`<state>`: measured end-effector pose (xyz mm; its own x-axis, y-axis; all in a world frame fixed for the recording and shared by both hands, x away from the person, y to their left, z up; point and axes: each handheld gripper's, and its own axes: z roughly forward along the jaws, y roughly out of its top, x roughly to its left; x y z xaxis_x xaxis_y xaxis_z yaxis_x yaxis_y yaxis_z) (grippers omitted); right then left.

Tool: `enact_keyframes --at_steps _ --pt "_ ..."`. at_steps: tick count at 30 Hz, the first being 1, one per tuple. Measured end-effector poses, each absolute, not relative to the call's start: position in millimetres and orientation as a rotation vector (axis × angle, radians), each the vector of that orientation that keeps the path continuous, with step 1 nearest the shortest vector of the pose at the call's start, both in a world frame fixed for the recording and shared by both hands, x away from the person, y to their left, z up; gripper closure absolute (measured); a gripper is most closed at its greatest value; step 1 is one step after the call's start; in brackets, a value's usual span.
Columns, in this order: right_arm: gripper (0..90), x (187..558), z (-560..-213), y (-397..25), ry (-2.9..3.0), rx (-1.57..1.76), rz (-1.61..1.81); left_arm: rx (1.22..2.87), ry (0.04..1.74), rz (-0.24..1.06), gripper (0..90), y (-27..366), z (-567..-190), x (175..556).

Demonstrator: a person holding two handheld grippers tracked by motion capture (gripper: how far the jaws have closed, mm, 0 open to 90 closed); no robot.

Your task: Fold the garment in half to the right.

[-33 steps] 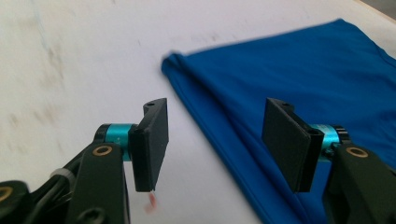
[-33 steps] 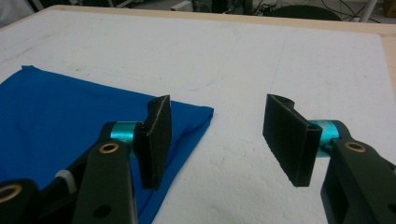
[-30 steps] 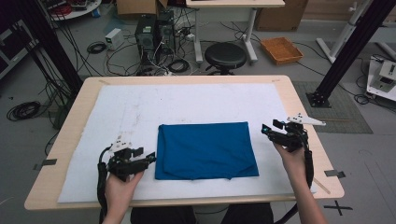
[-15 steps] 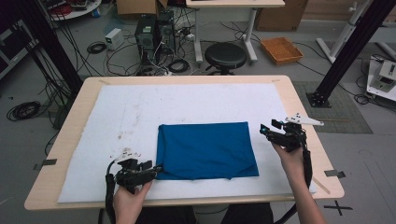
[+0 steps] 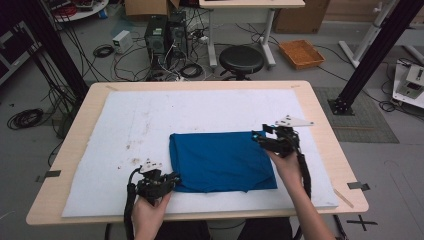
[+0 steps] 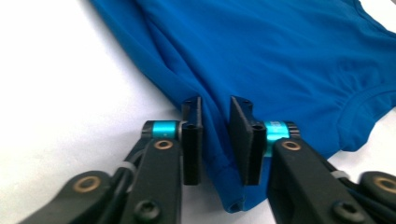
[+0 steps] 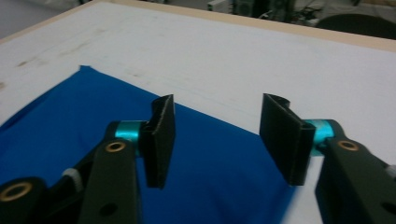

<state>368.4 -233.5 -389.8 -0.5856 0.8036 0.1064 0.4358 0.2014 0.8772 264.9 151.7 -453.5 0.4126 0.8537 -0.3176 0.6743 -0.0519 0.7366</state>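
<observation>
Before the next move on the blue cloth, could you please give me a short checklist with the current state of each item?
1. Left gripper at the cloth's near corner: ok, its fingers straddle a fold of the blue cloth.
2. Left grip closed on the cloth: not ok, a gap remains.
3. Right gripper open over the far right corner: ok.
4. Right fingers around the cloth edge: cannot tell.
5. Cloth lying flat on the white mat: ok, apart from small folds at the near corner.

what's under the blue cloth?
The blue cloth lies flat on the white mat, which covers the wooden table. Anything beneath the folded fabric is hidden.
</observation>
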Motion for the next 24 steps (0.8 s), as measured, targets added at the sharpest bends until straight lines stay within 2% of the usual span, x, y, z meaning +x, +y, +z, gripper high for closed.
enact_keyframes --at_steps 6,17,24 --pt "55.6 393.1 -390.3 -163.3 2.230 1.091 1.334 1.785 1.328 0.247 80.6 152.8 -453.8 265.8" --pt "62.9 432.3 -405.7 -29.2 2.473 1.032 1.269 1.778 1.325 0.251 81.2 153.5 -454.7 265.6" --pt "66.7 442.4 -424.0 32.1 2.535 0.963 1.104 1.785 1.315 0.255 81.1 153.8 -454.9 265.7"
